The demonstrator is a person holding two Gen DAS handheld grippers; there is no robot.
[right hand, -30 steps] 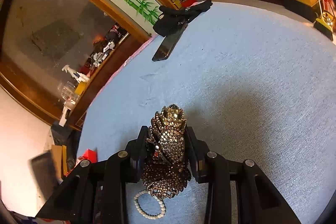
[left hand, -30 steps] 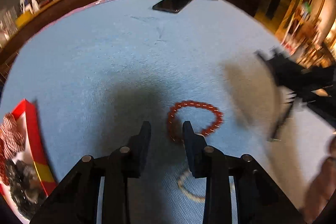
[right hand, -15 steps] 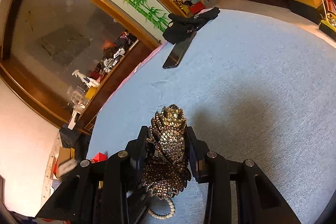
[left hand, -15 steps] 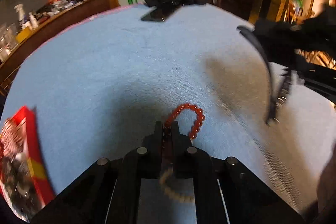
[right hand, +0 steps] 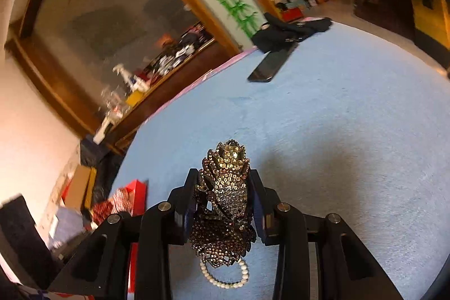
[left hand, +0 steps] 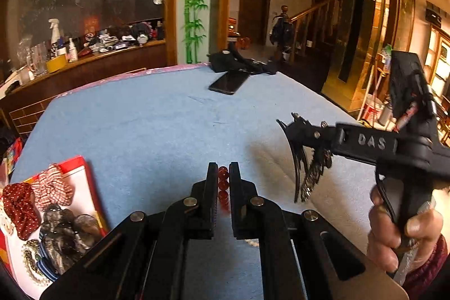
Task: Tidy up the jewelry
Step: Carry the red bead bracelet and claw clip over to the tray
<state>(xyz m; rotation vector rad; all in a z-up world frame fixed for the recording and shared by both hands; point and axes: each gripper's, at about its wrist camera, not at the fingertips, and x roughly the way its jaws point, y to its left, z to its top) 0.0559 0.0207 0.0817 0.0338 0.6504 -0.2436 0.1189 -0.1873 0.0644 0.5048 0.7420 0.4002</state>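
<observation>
My left gripper (left hand: pixel 223 169) is shut on a red bead bracelet (left hand: pixel 223 183) and holds it above the blue table (left hand: pixel 146 125). My right gripper (right hand: pixel 222 176) is shut on a rhinestone hair clip (right hand: pixel 225 204), raised over the table; it also shows at the right of the left wrist view (left hand: pixel 306 159). A white pearl bracelet (right hand: pixel 225 276) lies on the cloth below the clip. A red-edged box (left hand: pixel 81 187) at the left holds scrunchies and other hair pieces; it shows in the right wrist view (right hand: pixel 137 196) too.
A black phone (left hand: pixel 229 82) and a dark cloth bundle (left hand: pixel 239 62) lie at the table's far edge. A wooden counter (left hand: pixel 84 63) with bottles stands behind the table. A staircase and floor clutter lie to the right.
My left gripper closed on the red bracelet and lifted it off the cloth, tilting up. My right gripper with the clip rose and shifted left.
</observation>
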